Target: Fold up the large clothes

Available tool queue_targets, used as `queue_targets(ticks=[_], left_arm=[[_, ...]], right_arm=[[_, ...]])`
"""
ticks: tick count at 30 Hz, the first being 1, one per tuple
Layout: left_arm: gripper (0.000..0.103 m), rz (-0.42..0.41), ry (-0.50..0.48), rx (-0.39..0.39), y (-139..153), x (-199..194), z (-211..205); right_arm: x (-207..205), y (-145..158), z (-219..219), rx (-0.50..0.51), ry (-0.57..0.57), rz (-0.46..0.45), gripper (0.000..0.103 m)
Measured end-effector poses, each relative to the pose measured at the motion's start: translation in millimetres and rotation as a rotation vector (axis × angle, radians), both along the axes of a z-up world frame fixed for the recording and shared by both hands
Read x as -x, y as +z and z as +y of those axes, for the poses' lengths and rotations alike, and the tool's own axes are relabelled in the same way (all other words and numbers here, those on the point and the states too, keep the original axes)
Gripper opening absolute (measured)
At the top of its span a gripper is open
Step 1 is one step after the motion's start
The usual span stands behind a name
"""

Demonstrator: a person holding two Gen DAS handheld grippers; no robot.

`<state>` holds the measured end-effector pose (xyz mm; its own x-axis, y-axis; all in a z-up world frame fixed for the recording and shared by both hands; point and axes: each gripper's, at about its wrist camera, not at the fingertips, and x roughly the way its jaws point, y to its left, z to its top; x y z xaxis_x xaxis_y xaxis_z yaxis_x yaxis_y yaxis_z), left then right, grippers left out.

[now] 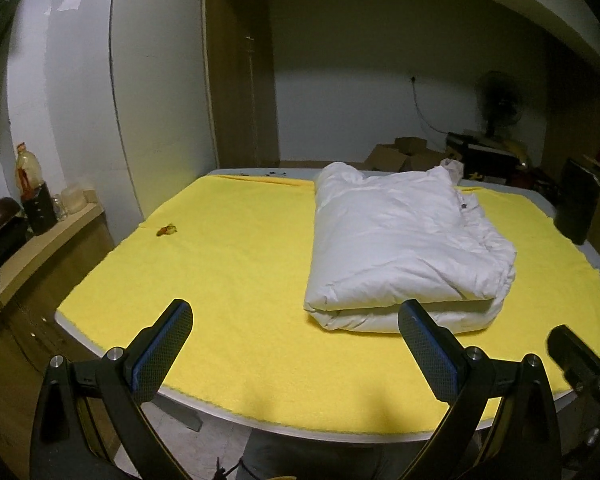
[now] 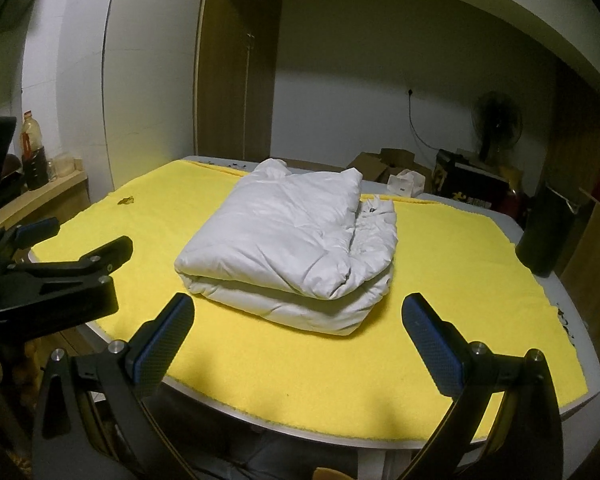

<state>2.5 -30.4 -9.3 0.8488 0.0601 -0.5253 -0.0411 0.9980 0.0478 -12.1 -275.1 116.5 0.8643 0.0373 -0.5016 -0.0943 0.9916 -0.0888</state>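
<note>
Both tongs hang released over the near edge of the table, jaws spread wide and gripping nothing: the left gripper (image 1: pixel 294 320) near the left corner, the right gripper (image 2: pixel 298 316) further right, straight in front of the bundle. Beyond them a white padded jacket (image 2: pixel 288 248) lies folded into a thick, puffy block on the yellow cloth (image 2: pixel 460 280) that covers the table, right of the table's middle and well clear of every edge. The fold faces the near side, with the loose layers and a dark snap toward the right. It looks light, soft and springy, with a smooth shell that may slip; by that judgement any further hold belongs on a doubled edge or corner, pinched deep through the layers, since a shallow pinch could let the padding spring open. A small scrap (image 1: pixel 167 231) sits on the cloth at far left. Open cardboard boxes (image 2: pixel 384 168) stand beyond the far edge, their contents too dim to tell. A dark bin (image 2: pixel 544 236) stands at the right edge.
</note>
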Motion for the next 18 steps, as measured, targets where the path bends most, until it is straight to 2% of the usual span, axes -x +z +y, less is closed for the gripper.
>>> queue_targets(ticks=[3, 18], left_arm=[[0.103, -0.002, 0.01, -0.016, 0, 2, -2], [0.103, 0.024, 0.018, 0.017, -3, 1, -2]], right_arm=[[2, -1, -4, -0.016, -0.015, -0.001, 0.103], [-3, -6, -16, -0.069, -0.057, 0.028, 0.103]])
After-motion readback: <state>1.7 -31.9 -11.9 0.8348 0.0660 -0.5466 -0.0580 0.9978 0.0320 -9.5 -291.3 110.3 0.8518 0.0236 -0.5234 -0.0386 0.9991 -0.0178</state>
